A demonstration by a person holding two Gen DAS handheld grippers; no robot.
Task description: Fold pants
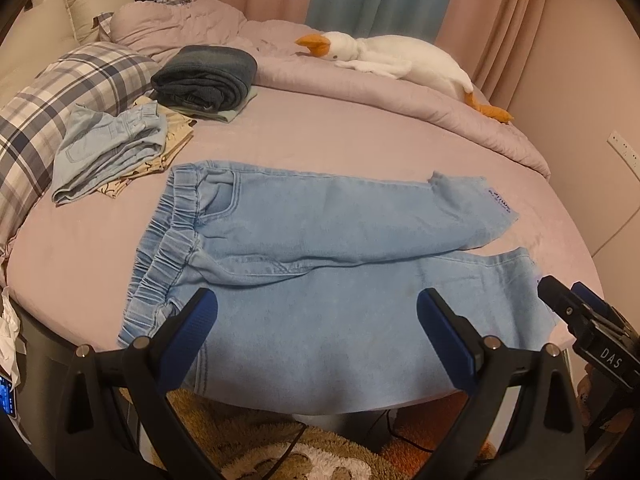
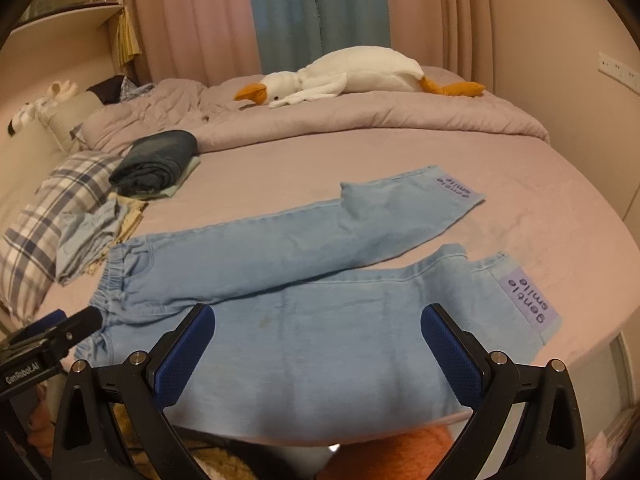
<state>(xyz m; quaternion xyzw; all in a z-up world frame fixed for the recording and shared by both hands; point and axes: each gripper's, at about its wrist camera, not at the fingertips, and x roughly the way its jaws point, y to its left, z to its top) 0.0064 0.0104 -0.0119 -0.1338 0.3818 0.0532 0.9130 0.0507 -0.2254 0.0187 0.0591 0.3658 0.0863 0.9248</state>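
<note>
Two grippers, both spread wide, nothing between the fingers of either. Left gripper [image 1: 317,312] hangs over the near edge of the bed [image 1: 360,128], above the near leg close to the waistband end; its blue pads [image 1: 192,332] frame bare denim, and whether the tips touch the cloth cannot be told. Right gripper [image 2: 318,326] likewise hangs above the near leg, further toward the hem, pads wide apart, holding nothing. Light blue pants [image 1: 320,240] lie flat on the pink sheet, elastic waistband [image 1: 168,240] to the left, legs running right and slightly splayed, near leg partly overhanging the bed edge. Lilac "gentle smile" patch [image 2: 528,300] on the near hem, a second one on the far hem. Left of the waistband: a loose pile of light denim [image 1: 108,148] on a cream printed cloth, touching a plaid pillow [image 1: 52,108]. Beyond that, a folded dark blue garment [image 1: 204,78] on a pale green piece. Plush goose [image 1: 392,60] lies on the bunched pink duvet at the far side, curtains behind. Right gripper's tip shows at the right edge of the left wrist view.
</note>
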